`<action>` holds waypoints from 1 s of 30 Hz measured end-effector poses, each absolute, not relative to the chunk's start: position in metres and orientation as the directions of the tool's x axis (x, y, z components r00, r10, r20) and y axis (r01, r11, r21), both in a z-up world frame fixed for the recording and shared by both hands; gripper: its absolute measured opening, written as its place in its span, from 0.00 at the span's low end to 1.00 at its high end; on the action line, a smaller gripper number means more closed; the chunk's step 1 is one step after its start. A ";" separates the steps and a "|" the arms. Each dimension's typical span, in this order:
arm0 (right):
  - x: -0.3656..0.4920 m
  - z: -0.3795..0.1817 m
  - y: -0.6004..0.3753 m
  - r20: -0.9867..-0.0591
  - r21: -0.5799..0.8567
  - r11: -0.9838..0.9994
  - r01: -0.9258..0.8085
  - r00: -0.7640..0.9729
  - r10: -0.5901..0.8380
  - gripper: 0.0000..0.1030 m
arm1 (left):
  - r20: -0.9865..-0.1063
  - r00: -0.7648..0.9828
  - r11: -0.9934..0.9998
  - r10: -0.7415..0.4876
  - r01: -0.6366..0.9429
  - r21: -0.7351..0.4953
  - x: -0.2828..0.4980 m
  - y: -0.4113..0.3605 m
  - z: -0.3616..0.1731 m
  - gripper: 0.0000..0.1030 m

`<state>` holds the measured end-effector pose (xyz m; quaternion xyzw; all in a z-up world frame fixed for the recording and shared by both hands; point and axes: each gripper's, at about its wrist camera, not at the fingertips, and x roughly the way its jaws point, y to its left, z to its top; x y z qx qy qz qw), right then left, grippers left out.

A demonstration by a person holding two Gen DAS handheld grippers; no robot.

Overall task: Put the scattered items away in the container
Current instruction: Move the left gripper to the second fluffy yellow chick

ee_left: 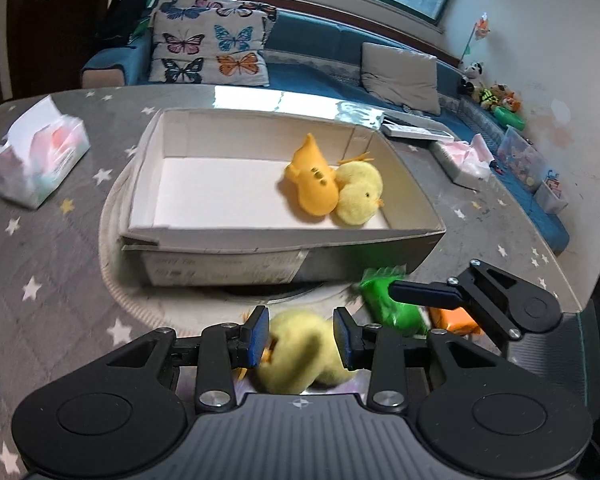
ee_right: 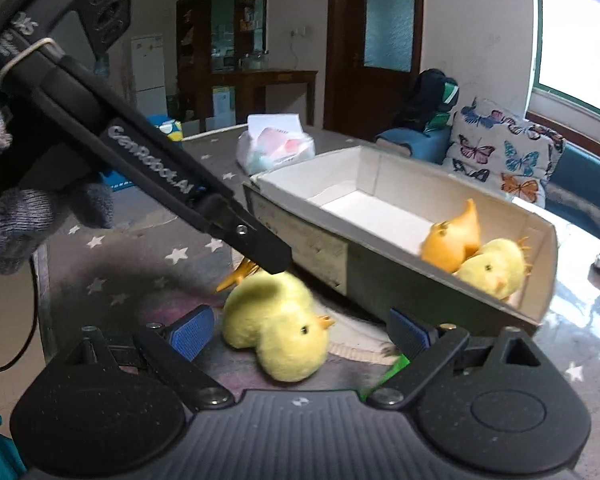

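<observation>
Plush toys are the business on this star-patterned grey tabletop (ee_left: 40,248). The left gripper (ee_left: 300,336) has its blue-padded fingers (ee_left: 260,334) on either side of a fluffy pale-yellow chick toy (ee_left: 296,354); the pads sit right against its fuzz, though whether they are squeezing it or merely flanking it I cannot tell. From the right wrist view that same chick (ee_right: 278,330) lies on its side on the table, with the tip of the left gripper's finger touching its back from above.

The right gripper (ee_right: 300,334) has its fingers spread wide apart, holding nothing, the chick lying just ahead of it and between the two pads. Beside its right finger a sliver of green shows, which in the left wrist view is a blurred green soft toy (ee_left: 388,300) with an orange thing (ee_left: 454,320) just past it, both to the right of the left gripper.

Straight ahead of the left gripper stands the shallow white-lined cardboard box (ee_left: 180,132), near but apart. Inside it, at its right end, an orange plush toy (ee_left: 312,182) and a second yellow chick (ee_left: 360,194) lie touching. Off to the left of the box rests a plastic-wrapped pack of tissues (ee_left: 40,156).
</observation>
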<state>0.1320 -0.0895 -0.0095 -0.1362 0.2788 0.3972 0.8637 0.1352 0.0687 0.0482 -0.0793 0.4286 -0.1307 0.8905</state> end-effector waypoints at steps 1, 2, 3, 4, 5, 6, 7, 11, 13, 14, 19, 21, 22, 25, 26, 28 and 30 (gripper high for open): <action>0.133 -0.012 -0.087 -0.594 -0.009 0.643 -0.766 0.521 0.612 0.92 | -0.742 0.598 0.952 -0.304 0.161 -0.260 0.133 0.071 0.047 0.36; 0.134 -0.014 -0.084 -0.599 -0.004 0.640 -0.768 0.515 0.614 0.92 | -0.740 0.598 0.950 -0.308 0.159 -0.267 0.131 0.072 0.046 0.36; 0.135 -0.017 -0.081 -0.604 0.001 0.637 -0.771 0.508 0.615 0.92 | -0.738 0.598 0.949 -0.311 0.159 -0.271 0.128 0.073 0.045 0.36; 0.135 -0.019 -0.079 -0.607 0.002 0.635 -0.773 0.503 0.615 0.92 | -0.739 0.597 0.949 -0.311 0.158 -0.272 0.125 0.074 0.044 0.36; 0.136 -0.021 -0.077 -0.610 0.004 0.633 -0.774 0.500 0.615 0.92 | -0.740 0.597 0.949 -0.310 0.155 -0.273 0.123 0.075 0.043 0.36; 0.138 -0.023 -0.075 -0.614 0.007 0.630 -0.776 0.494 0.616 0.91 | -0.741 0.595 0.949 -0.312 0.154 -0.276 0.120 0.076 0.042 0.36; 0.138 -0.026 -0.073 -0.618 0.011 0.628 -0.778 0.488 0.616 0.90 | -0.741 0.592 0.947 -0.317 0.155 -0.281 0.117 0.077 0.041 0.36; 0.139 -0.031 -0.069 -0.631 0.016 0.620 -0.785 0.473 0.615 0.87 | -0.758 0.565 0.944 -0.326 0.149 -0.296 0.112 0.079 0.032 0.36; 0.138 -0.032 -0.068 -0.634 0.021 0.613 -0.790 0.464 0.619 0.87 | -0.765 0.555 0.943 -0.327 0.143 -0.299 0.112 0.080 0.028 0.36; 0.136 -0.032 -0.068 -0.634 0.020 0.612 -0.791 0.463 0.619 0.87 | -0.767 0.552 0.943 -0.327 0.138 -0.303 0.113 0.080 0.026 0.36; 0.126 -0.030 -0.073 -0.637 0.038 0.594 -0.804 0.439 0.634 0.87 | -0.763 0.543 0.932 -0.350 0.119 -0.343 0.116 0.087 0.019 0.36; 0.118 -0.029 -0.074 -0.641 0.040 0.575 -0.817 0.421 0.642 0.86 | -0.763 0.541 0.930 -0.354 0.115 -0.350 0.116 0.089 0.018 0.36; 0.115 -0.028 -0.075 -0.642 0.040 0.565 -0.824 0.413 0.646 0.86 | -0.763 0.540 0.929 -0.356 0.112 -0.354 0.117 0.090 0.017 0.36; 0.107 -0.026 -0.075 -0.640 0.034 0.549 -0.835 0.404 0.653 0.86 | -0.757 0.542 0.924 -0.365 0.109 -0.367 0.118 0.093 0.018 0.36; 0.107 -0.025 -0.075 -0.638 0.032 0.551 -0.834 0.407 0.653 0.86 | -0.755 0.543 0.922 -0.367 0.106 -0.372 0.118 0.094 0.018 0.36; 0.111 -0.023 -0.075 -0.632 0.036 0.559 -0.828 0.414 0.655 0.86 | -0.752 0.546 0.920 -0.370 0.101 -0.379 0.119 0.095 0.018 0.36; 0.115 -0.022 -0.074 -0.629 0.035 0.571 -0.820 0.426 0.650 0.86 | -0.747 0.549 0.917 -0.375 0.099 -0.387 0.120 0.097 0.019 0.36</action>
